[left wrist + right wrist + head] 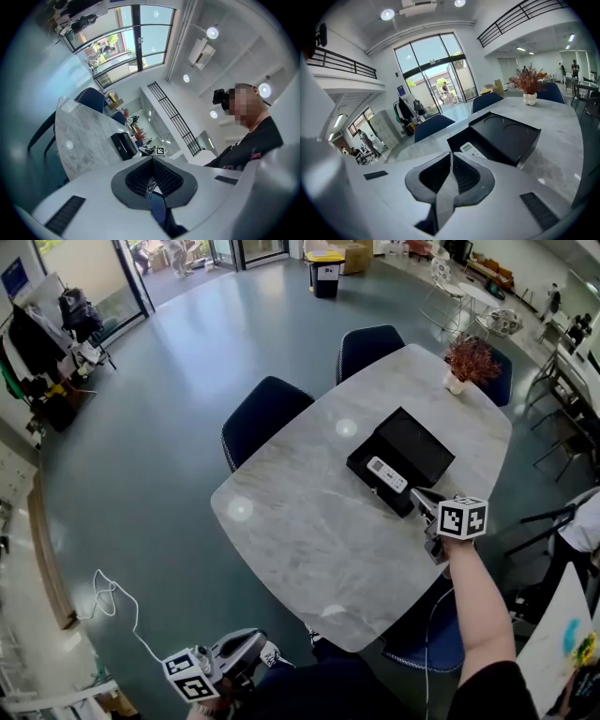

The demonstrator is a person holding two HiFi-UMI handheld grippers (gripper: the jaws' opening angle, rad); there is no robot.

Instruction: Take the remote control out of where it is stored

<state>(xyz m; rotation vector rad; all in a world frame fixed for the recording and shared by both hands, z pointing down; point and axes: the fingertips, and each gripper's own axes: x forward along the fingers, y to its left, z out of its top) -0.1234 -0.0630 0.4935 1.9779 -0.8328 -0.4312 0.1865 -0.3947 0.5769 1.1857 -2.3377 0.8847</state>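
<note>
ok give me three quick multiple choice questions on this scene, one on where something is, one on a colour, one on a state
1. The remote on the table lies: A in the box B beside the box C at the table's edge
2. The chairs are: A red B dark blue C white
3. The right gripper is: A wide open B shut on the remote C shut, empty

Key: 1 A, the remote rests inside the open black box; 2 B, the seat backs round the table are dark blue; 3 C, its jaws meet with nothing between them, short of the remote.
</note>
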